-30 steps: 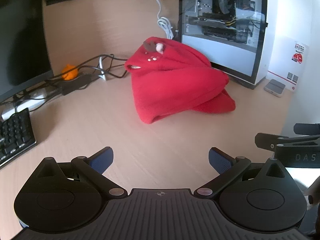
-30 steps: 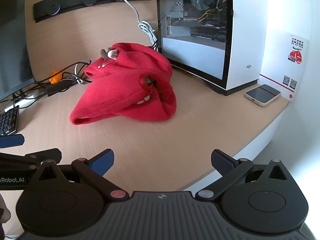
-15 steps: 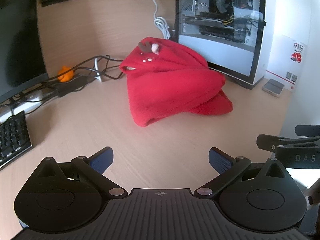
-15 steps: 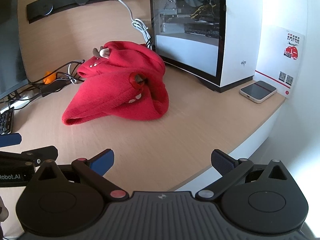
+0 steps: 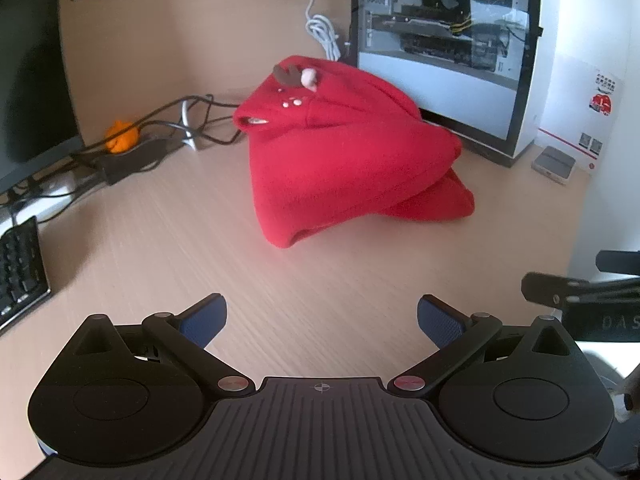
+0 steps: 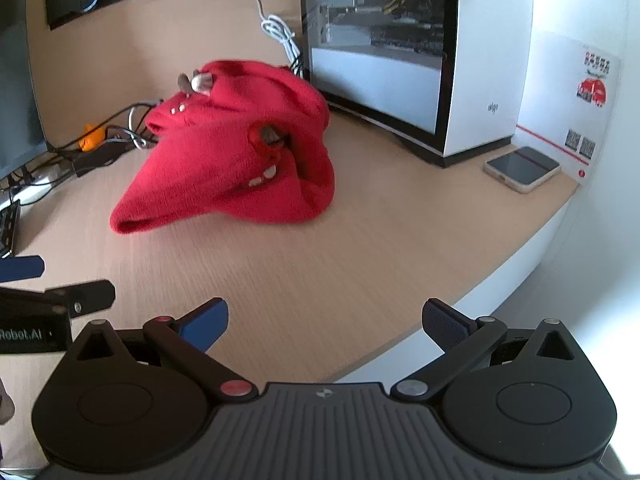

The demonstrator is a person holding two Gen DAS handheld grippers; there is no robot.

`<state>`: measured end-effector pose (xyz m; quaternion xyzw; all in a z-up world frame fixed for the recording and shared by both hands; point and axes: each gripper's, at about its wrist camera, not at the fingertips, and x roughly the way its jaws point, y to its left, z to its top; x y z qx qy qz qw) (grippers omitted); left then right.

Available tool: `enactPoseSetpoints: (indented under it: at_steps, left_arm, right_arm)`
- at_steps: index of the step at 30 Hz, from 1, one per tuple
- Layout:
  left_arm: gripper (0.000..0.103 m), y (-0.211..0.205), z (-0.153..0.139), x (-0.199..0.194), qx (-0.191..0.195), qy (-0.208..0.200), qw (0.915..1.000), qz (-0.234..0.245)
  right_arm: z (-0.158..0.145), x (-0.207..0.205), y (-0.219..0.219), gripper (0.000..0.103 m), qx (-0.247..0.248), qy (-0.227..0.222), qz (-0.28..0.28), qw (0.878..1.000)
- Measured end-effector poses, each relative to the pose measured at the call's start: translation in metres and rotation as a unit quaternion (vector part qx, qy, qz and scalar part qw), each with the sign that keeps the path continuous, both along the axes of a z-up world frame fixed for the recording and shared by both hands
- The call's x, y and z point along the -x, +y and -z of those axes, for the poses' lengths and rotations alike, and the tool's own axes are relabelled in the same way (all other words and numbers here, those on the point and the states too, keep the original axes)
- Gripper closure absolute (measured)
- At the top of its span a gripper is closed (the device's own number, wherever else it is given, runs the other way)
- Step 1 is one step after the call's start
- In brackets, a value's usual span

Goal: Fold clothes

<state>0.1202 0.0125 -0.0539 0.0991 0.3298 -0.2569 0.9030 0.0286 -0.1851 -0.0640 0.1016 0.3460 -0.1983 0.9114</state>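
On desk, centre: red fleece garment [image 5: 352, 152] is sitting in a crumpled heap on the wooden desk [image 5: 168, 248], 1 loose edge pointing toward the grippers, a brown-and-pink trim piece [image 5: 296, 76] showing near its top.
Garment vs tools: heap is lying ahead of both grippers and well apart from them; nothing is touching it.
Left gripper [image 5: 322, 316]: jaws are standing wide apart, holding nothing, hovering over bare desk.
Right gripper [image 6: 326, 318]: jaws are likewise spread and empty, hovering near the desk's front edge.
Step (judgement): approach is under way; no fold is done yet, and the heap is needing to be spread flat first.
Risk 1: layers are lying bunched, so a pinch is likely to be catching 2 thicknesses and dragging the whole heap.
Risk 2: cables [image 5: 168, 120] and white cord [image 5: 320, 32] are lying just beside the garment's far side; spreading is risking a snag.
Risk 3: PC case [image 6: 400, 48] is standing close behind; phone [image 6: 522, 168] is lying near the right, exposed to sweeping cloth.
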Motion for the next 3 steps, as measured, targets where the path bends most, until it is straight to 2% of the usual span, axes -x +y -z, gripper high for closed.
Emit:
enactPoseSetpoints:
  at_steps: [3]
  left_arm:
    - [0.000, -0.0010, 0.0033, -0.0046, 0.000, 0.009, 1.0000, 0.000]
  right_arm:
    - [0.0034, -0.0036, -0.0045, 0.000, -0.005, 0.008, -0.002, 1.000]
